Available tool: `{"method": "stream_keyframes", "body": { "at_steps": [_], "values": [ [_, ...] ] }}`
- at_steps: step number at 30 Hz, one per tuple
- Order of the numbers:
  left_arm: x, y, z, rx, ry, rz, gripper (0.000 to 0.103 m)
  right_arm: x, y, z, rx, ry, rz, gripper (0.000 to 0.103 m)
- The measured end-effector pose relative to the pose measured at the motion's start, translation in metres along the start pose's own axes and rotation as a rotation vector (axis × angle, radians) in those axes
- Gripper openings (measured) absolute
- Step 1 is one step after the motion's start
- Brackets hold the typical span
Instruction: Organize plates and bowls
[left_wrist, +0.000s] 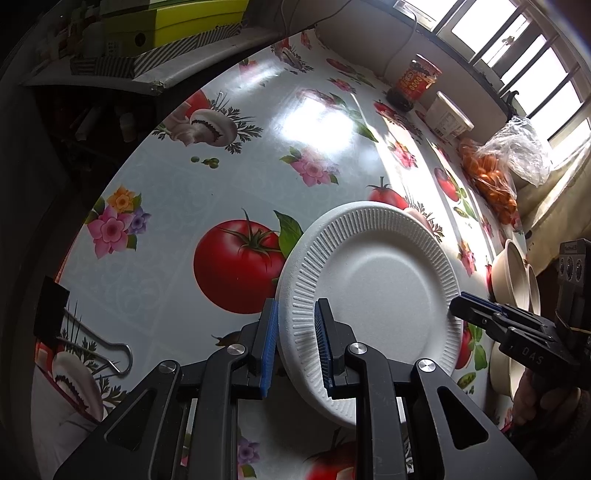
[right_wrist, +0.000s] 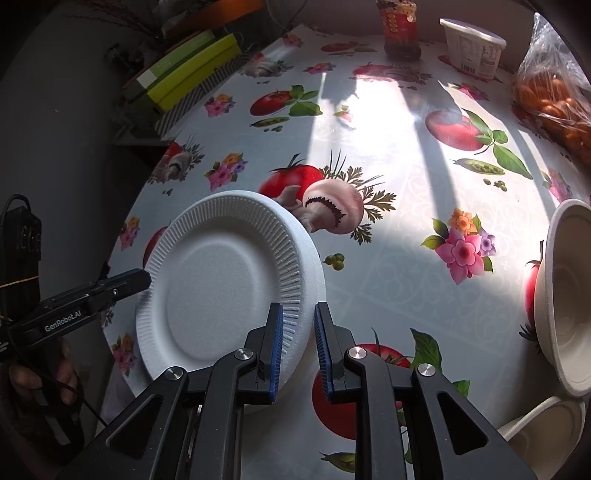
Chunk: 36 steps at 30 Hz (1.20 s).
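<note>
The foam plate (left_wrist: 373, 291) is held tilted above the table (left_wrist: 221, 177). The left gripper (left_wrist: 295, 332) pinches its left rim and the right gripper (right_wrist: 298, 332) its right rim. Judged light, stiff and easily dented; the ribbed rim is the proper hold.

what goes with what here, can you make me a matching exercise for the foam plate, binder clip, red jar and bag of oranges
Things:
1. foam plate
2. binder clip
3. red jar
4. bag of oranges

Descriptions:
A. clear plastic, by the window side
B. standing at the table's far edge beside a white tub
C. rim between the blue pads of both claws
D. lying at the table's edge, wire handles out

Pairs: 1-C, 2-D, 3-B, 4-A
</note>
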<state>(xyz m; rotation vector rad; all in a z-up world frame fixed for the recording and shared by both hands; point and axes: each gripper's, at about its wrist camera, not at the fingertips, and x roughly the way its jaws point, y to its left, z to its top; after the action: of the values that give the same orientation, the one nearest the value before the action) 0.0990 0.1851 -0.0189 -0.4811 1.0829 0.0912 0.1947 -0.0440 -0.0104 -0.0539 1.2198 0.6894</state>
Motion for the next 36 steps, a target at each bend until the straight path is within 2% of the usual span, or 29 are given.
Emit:
{"method": "stream_keyframes", "body": {
  "at_steps": [26,28,29,31,36],
  "values": [
    [0.001,-0.0011,-0.0006,0.006,-0.008,0.009,0.022,-0.0009,-0.0016,0.0,0.006,-0.008,0.006,0.019],
    [0.001,-0.0021,-0.0005,0.01,-0.009,0.005,0.025,-0.0009,-0.0024,0.0001,0.007,-0.007,0.009,0.022],
    [0.0011,-0.003,-0.0001,0.014,-0.009,0.001,0.03,-0.0008,-0.0023,0.0001,0.009,-0.008,0.011,0.023],
    [0.0011,-0.0043,-0.0001,0.018,-0.012,0.003,0.035,-0.001,-0.0016,-0.0002,0.015,-0.012,0.012,0.032],
    [-0.0005,-0.0049,0.0002,0.021,-0.019,0.011,0.042,-0.0026,0.0007,-0.001,0.016,-0.021,0.007,0.033]
  ]
}}
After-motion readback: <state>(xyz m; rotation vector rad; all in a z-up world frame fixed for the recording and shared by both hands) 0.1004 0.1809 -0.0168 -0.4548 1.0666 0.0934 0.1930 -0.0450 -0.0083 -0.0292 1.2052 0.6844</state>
